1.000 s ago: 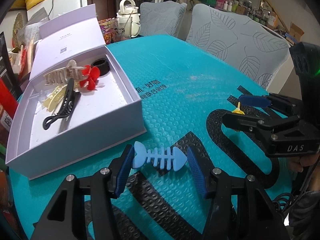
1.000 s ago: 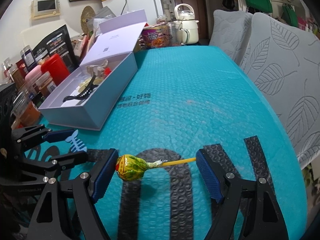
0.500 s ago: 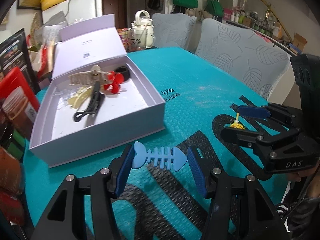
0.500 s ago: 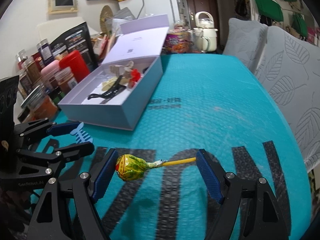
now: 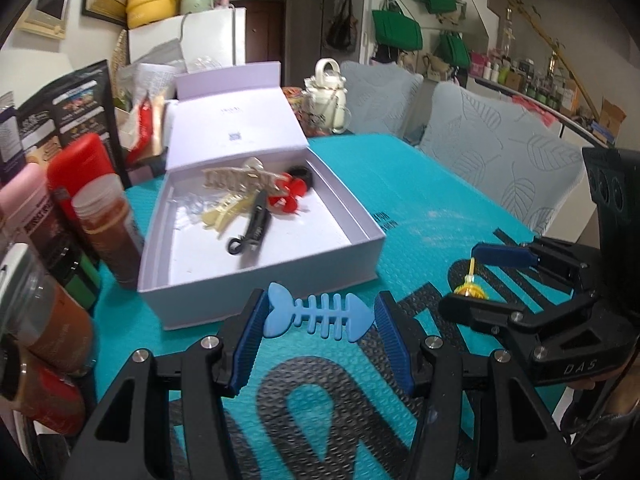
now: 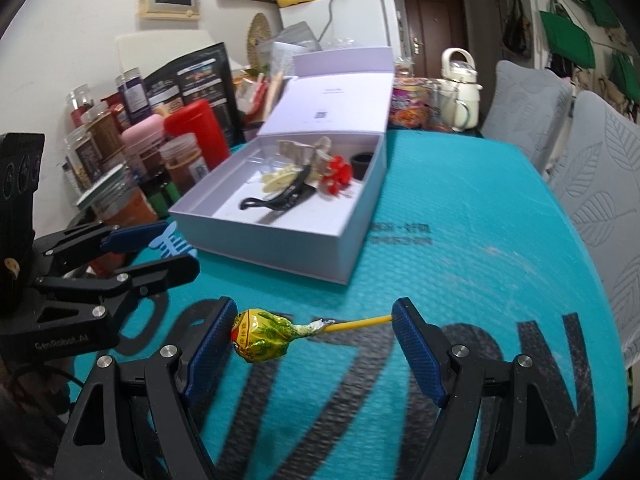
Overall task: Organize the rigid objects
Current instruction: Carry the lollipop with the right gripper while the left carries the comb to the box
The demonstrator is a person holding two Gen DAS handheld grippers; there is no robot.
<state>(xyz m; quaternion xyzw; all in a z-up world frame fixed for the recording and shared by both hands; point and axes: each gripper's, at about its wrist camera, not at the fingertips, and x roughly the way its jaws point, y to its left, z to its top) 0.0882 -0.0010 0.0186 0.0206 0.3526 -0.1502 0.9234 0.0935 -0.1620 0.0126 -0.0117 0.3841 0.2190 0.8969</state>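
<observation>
My left gripper (image 5: 320,316) is shut on a blue fish-bone piece (image 5: 316,314), held end to end above the teal table, just in front of the open white box (image 5: 260,280). My right gripper (image 6: 316,328) is shut on a yellow lollipop (image 6: 264,338), wrapped head on the left pad, stick end on the right pad, above the table. The box (image 6: 280,244) holds several hair clips, a red bow (image 5: 286,196) and a black ring (image 6: 362,162). Each gripper shows in the other's view: the right gripper (image 5: 476,280), the left gripper (image 6: 160,248).
Jars and bottles (image 5: 100,216) crowd the table's left edge beside the box. The box lid (image 5: 236,128) stands open at the back. A cream kettle (image 6: 460,88) and snack cups stand at the far end. Grey chairs (image 5: 500,152) line the right side.
Both grippers have risen and swung left with their objects. The box now sits more centred and the jars on the left have come into view.
</observation>
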